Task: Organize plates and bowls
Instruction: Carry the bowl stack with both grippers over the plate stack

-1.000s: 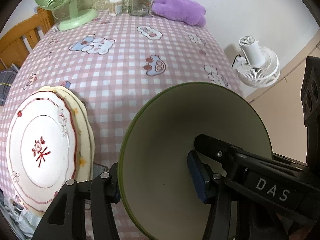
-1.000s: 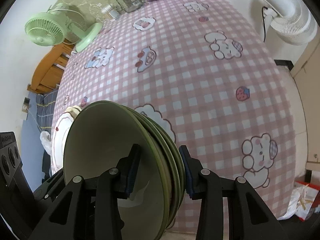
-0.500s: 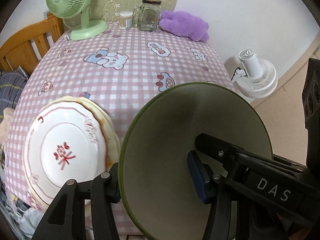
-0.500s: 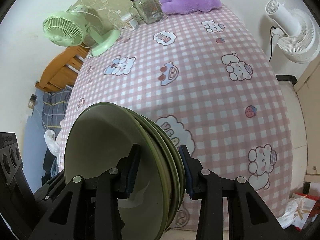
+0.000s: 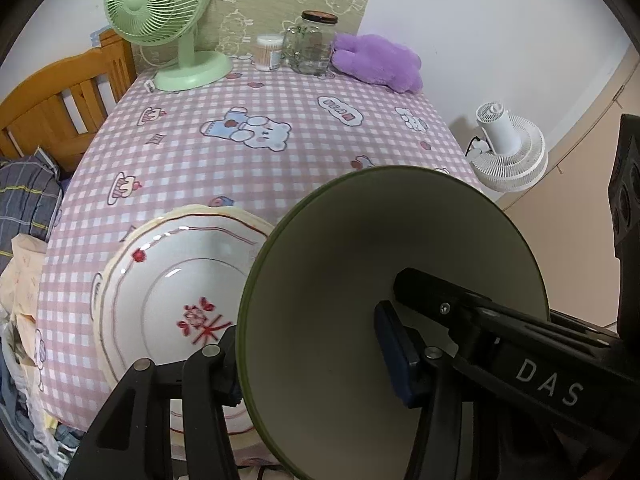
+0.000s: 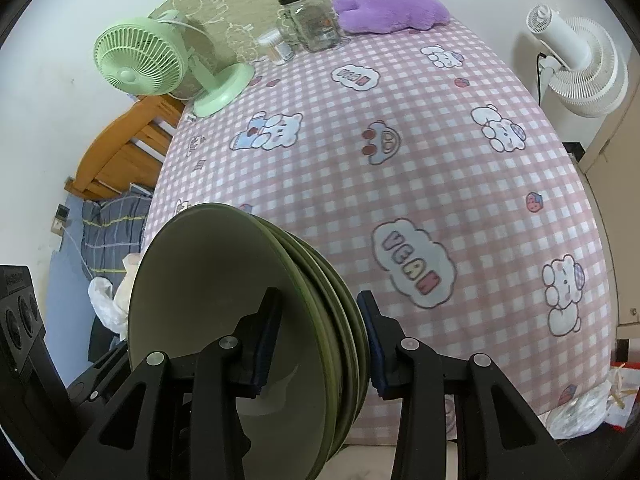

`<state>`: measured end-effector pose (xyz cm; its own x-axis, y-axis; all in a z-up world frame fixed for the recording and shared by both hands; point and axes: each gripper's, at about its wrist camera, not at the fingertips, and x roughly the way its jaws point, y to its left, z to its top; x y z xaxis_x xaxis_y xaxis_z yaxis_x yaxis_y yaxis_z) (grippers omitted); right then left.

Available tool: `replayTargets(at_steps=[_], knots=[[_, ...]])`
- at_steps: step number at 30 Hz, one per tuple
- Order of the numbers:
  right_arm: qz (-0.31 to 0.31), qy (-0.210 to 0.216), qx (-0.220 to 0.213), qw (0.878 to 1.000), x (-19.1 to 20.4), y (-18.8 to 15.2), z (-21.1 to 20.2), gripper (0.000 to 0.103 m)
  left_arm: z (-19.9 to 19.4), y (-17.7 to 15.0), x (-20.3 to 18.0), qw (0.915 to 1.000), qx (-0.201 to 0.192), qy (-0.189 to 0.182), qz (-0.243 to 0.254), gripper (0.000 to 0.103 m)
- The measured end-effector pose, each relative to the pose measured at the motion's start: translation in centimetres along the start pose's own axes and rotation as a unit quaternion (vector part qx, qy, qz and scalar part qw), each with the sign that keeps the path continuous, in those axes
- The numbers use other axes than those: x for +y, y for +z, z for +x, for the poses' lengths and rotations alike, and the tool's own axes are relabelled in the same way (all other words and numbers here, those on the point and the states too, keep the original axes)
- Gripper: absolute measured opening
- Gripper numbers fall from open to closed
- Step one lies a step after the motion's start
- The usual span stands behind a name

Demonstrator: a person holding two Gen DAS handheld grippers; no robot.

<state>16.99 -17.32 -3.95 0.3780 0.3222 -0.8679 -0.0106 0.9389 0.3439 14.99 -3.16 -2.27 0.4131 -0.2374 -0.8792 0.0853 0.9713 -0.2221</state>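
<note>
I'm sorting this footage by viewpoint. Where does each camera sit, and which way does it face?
Left wrist: sits on the left gripper, looking steeply down its fingers at the stack of green bowls, the white plates and the checked table; the other gripper's body shows at right.
Right wrist: sits on the right gripper, looking down over the same stack.
Shared: green fan, glass jar, purple plush toy, white fan.

walls: white [image 5: 500,20] | table: pink checked cloth [image 5: 280,168] | left: wooden bedframe [image 5: 60,104] | floor: white fan [image 5: 508,148]
</note>
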Motion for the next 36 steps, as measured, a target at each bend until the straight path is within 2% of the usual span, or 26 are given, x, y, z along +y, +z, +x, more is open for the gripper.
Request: replayTargets(at_steps=[23,36], knots=[[0.001,-0.013,-0.006,1.0,7.8,-1.5,2.9,0.042,-1.5,-0.1,8.6,0.9999,0.002,-0.015,-0.002,0.053],[0.011,-0.025,0.016,1.0,10.4,-1.8,5.9,0.042,-0.2,-0.3,12.2,0.9992,0.032,-0.021,-0.009,0.053]])
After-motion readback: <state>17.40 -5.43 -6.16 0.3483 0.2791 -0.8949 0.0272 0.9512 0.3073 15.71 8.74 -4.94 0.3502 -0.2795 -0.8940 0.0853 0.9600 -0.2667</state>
